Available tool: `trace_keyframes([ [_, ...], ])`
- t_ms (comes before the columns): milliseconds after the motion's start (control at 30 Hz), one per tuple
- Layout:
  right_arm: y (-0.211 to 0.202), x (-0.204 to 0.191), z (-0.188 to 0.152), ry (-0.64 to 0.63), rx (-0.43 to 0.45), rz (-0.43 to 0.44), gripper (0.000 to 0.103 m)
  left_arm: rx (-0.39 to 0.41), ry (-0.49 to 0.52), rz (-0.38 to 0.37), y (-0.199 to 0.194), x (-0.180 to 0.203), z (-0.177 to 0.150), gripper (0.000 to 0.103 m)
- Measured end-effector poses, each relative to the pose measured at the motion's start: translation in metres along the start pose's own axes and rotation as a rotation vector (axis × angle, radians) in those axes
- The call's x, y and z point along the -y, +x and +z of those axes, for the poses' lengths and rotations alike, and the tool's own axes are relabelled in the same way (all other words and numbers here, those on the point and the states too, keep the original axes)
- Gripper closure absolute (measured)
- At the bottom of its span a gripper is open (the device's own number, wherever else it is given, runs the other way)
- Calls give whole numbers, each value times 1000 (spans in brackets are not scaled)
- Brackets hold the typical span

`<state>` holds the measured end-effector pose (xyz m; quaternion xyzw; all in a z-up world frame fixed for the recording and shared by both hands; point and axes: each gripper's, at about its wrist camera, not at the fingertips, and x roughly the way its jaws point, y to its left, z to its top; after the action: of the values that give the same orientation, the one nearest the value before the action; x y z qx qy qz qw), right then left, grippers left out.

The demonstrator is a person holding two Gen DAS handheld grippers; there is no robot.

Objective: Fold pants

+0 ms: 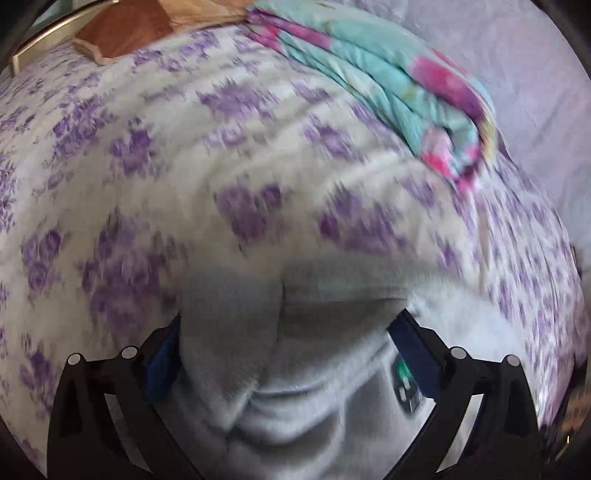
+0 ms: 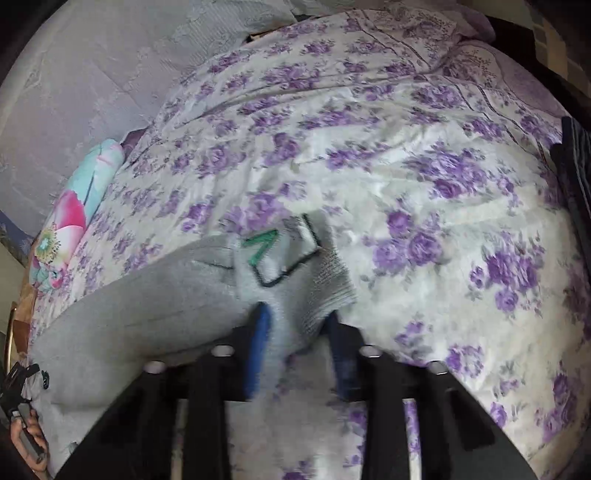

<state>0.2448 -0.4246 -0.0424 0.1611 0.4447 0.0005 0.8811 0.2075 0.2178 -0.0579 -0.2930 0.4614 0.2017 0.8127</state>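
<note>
Grey sweatpants (image 2: 147,295) lie on a bed with a purple-flowered cover. In the right wrist view my right gripper (image 2: 295,325) is shut on the pants' cuff end, near a green and black printed patch (image 2: 280,254). The ribbed cuff (image 2: 328,284) sticks out past the fingers. In the left wrist view my left gripper (image 1: 288,332) stands wide open, with bunched grey pants fabric (image 1: 280,369) filling the gap between its blue pads. A small printed label (image 1: 406,384) shows by the right finger. The left view is motion blurred.
The flowered bed cover (image 2: 424,184) spreads all round. A folded teal and pink blanket (image 1: 388,88) lies at the far side, also seen at the left of the right wrist view (image 2: 74,206). A pale wall (image 2: 74,74) is behind. A brown wooden piece (image 1: 122,29) is at the top left.
</note>
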Motion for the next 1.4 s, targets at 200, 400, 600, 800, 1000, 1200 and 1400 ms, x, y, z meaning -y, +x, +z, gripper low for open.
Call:
trace_keyframes([
  [200, -94, -10, 4, -49, 141, -16, 98, 42, 85, 59, 18, 12, 11, 4],
  [400, -17, 8, -34, -169, -25, -185, 77, -7, 127, 50, 21, 18, 15, 4],
  [600, -134, 5, -49, -68, 164, -25, 42, -99, 7, -279, -63, -37, 6, 5],
  [800, -198, -8, -161, -189, 108, 118, 32, 3, 225, -260, -145, -81, -95, 5],
  [1000, -168, 15, -241, -284, 91, 75, 35, 61, 309, -19, -114, -123, -163, 5],
  [1200, -188, -8, -219, -366, 122, 70, 35, 50, 242, -31, -142, -138, -160, 5],
  [1400, -202, -90, -140, -506, 174, 216, 32, 217, 285, -121, -198, -107, -99, 5],
])
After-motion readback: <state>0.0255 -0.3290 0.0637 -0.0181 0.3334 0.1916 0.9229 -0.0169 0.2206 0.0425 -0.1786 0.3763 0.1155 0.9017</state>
